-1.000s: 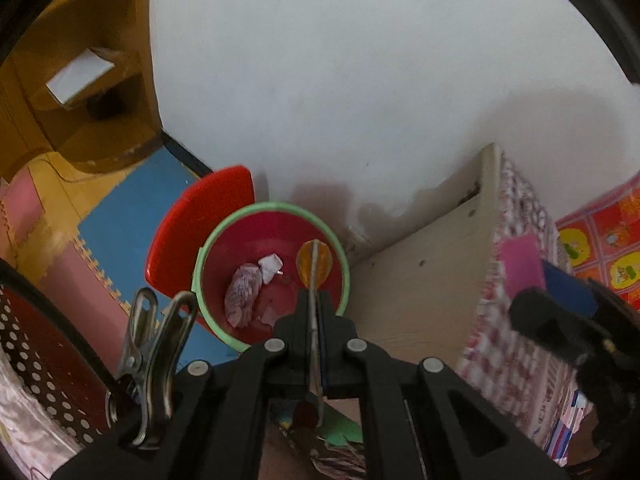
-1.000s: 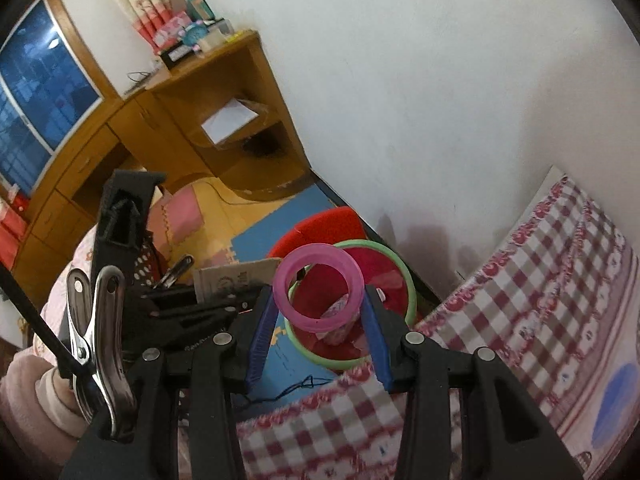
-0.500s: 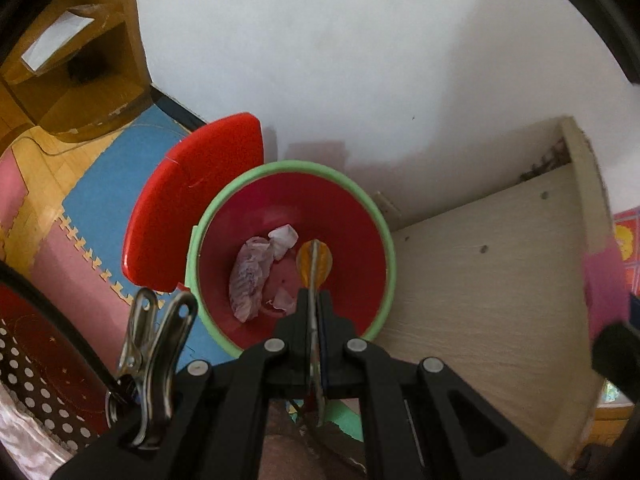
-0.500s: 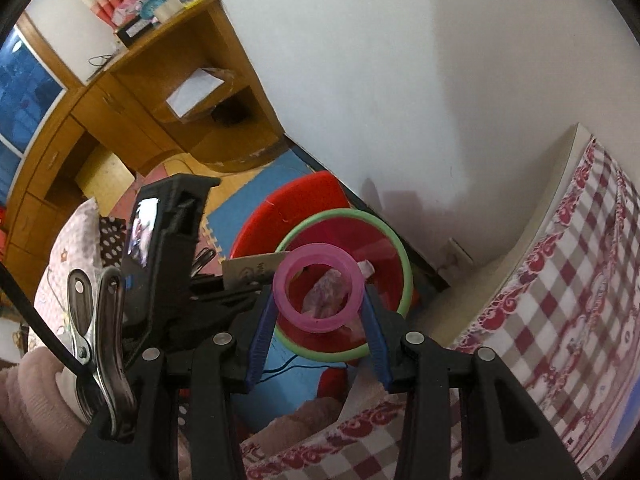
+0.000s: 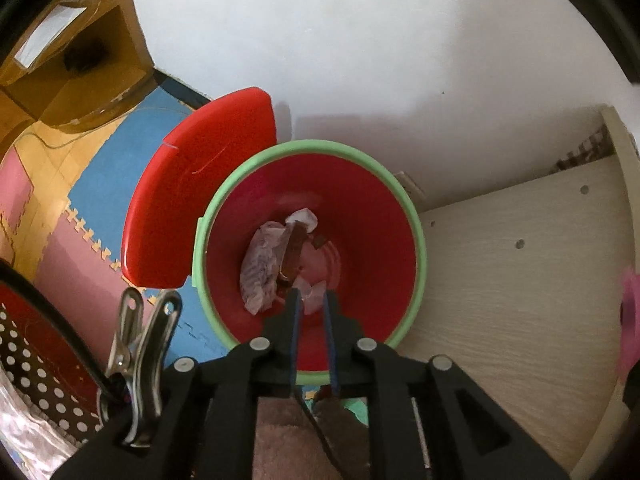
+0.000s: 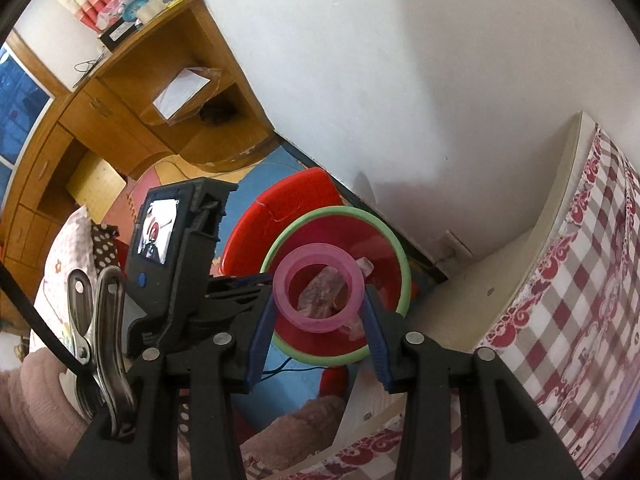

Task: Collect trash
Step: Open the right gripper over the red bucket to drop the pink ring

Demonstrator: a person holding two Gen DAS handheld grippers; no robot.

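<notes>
Left hand-held gripper (image 5: 310,296) jaws are opening, empty, over the bin (image 5: 416,240) mid-frame; right hand-held gripper (image 6: 320,312) clamps a pink ring (image 6: 286,280). Guessing it drops next.

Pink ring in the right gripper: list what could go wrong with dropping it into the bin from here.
1. The pink ring hangs over the near side of the bin, close to its green rim; released now, it might clip the rim and bounce onto the blue floor mat.
2. The left gripper, its jaws opening with nothing between them, crowds the same bin mouth, so the two could bump.
</notes>
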